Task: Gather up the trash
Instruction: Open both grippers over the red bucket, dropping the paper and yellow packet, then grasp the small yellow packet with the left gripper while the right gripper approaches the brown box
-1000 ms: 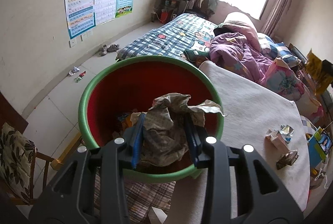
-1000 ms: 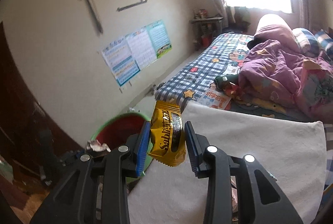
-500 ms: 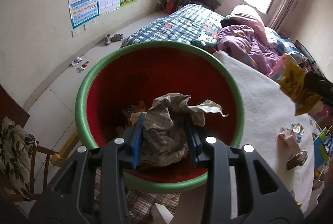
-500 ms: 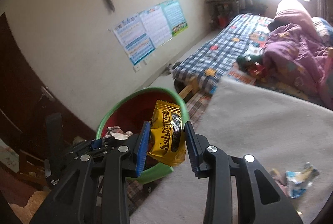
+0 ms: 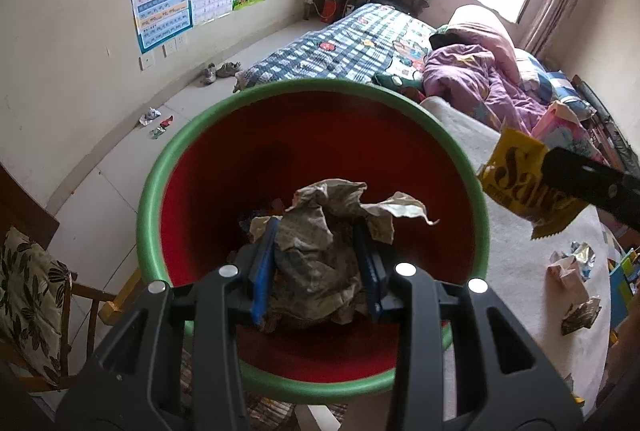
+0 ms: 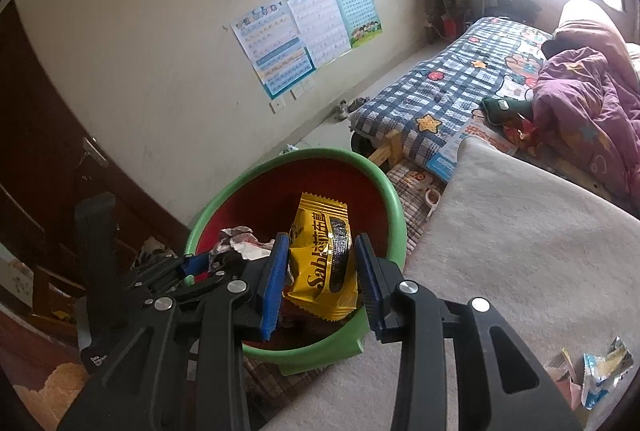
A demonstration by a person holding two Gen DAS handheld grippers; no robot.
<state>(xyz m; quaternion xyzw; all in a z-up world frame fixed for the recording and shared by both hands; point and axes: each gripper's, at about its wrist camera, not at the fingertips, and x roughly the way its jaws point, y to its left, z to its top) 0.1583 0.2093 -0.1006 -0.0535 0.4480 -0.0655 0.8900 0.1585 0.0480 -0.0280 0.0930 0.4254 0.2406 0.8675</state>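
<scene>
Hovering over the bin (image 5: 152,187), the left gripper (image 5: 316,263) clamps crumpled paper (image 5: 320,251) while the right gripper (image 6: 320,267) clamps a yellow wrapper (image 6: 320,263)

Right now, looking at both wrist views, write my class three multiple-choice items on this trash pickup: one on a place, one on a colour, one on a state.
1. Where is the crumpled paper?
A. on the bed
B. above the bin's opening
C. on the floor

2. What colour is the bin inside?
A. red
B. blue
C. white

3. What is the right gripper doing?
A. open and empty
B. shut on a bottle
C. holding the yellow snack packet

Answers:
1 B, the left gripper holds it over the red interior.
2 A, red walls under a green rim.
3 C, the packet sits between its fingers.
</scene>
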